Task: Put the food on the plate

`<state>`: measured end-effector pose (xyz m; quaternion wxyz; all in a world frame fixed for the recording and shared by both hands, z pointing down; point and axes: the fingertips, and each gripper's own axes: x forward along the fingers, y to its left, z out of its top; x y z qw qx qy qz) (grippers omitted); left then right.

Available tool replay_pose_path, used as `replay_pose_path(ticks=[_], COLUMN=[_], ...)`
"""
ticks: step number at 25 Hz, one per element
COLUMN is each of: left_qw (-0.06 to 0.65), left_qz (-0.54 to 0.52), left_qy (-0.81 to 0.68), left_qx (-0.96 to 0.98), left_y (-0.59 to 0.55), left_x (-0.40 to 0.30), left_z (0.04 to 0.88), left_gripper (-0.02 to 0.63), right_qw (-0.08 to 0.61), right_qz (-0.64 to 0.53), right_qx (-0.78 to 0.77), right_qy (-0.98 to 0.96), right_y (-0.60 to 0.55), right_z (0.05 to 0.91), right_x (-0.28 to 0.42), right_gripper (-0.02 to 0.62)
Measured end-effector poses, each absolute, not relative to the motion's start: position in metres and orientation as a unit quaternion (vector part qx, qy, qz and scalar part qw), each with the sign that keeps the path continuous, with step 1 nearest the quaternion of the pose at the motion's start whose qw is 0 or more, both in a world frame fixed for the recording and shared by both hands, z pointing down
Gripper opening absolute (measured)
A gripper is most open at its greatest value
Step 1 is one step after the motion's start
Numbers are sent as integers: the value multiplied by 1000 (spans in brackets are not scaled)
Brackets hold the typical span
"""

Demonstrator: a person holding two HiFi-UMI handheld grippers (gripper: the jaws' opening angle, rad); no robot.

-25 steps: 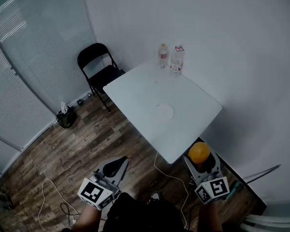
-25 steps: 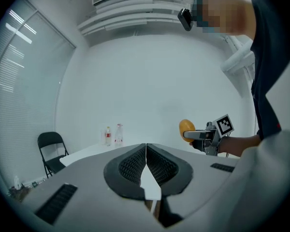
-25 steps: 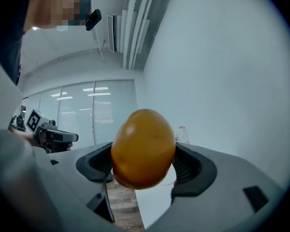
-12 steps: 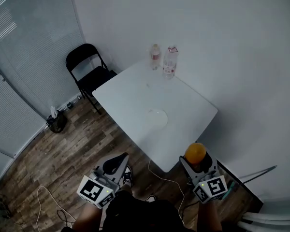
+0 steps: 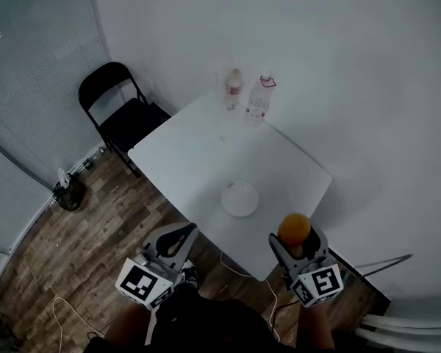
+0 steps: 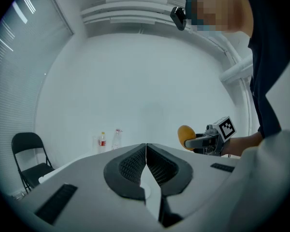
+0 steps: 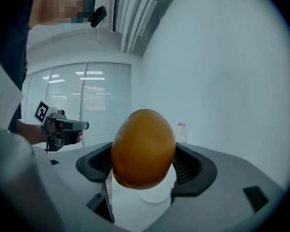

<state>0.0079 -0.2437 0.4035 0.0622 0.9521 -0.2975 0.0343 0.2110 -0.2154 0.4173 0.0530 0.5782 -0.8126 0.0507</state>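
An orange egg-shaped food piece point(image 5: 294, 228) point(image 7: 143, 148) sits clamped between the jaws of my right gripper point(image 5: 297, 240) point(image 7: 144, 166), held over the near right edge of the white table point(image 5: 191, 153). A small white plate point(image 5: 240, 198) point(image 7: 154, 193) lies on the table, just left and ahead of that gripper. My left gripper point(image 5: 173, 240) point(image 6: 146, 167) hovers off the table's near left edge, its jaws pressed together with nothing between them. The left gripper view also catches the orange food point(image 6: 185, 137) in the other gripper.
Two plastic bottles point(image 5: 234, 88) point(image 5: 259, 98) stand at the table's far corner by the white wall. A black folding chair point(image 5: 114, 109) is at the far left on the wood floor. A white cable point(image 5: 235, 267) trails under the table's near edge.
The view has moved closer to the table. Both grippers now sit nearer its near edge and the plate, the orange food still held in the right one.
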Motion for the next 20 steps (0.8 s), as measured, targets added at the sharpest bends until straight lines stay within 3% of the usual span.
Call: replay_pose_path(ticks=[10,20], left_qw=[104,149], left_qz=[22,36], left_qy=[-254,-250], left_qx=[961,956], left_y=[-349,-386], left_x=[-36,-20], left_z=[421,458], left_gripper=[23,23], right_qw=[87,141], right_qz=[53,102], right_qx=[612,622], right_qy=[-784,-763], right_y=[-315,-369], right_z=[432,507], right_x=[161,184], right_gripper=[380,380])
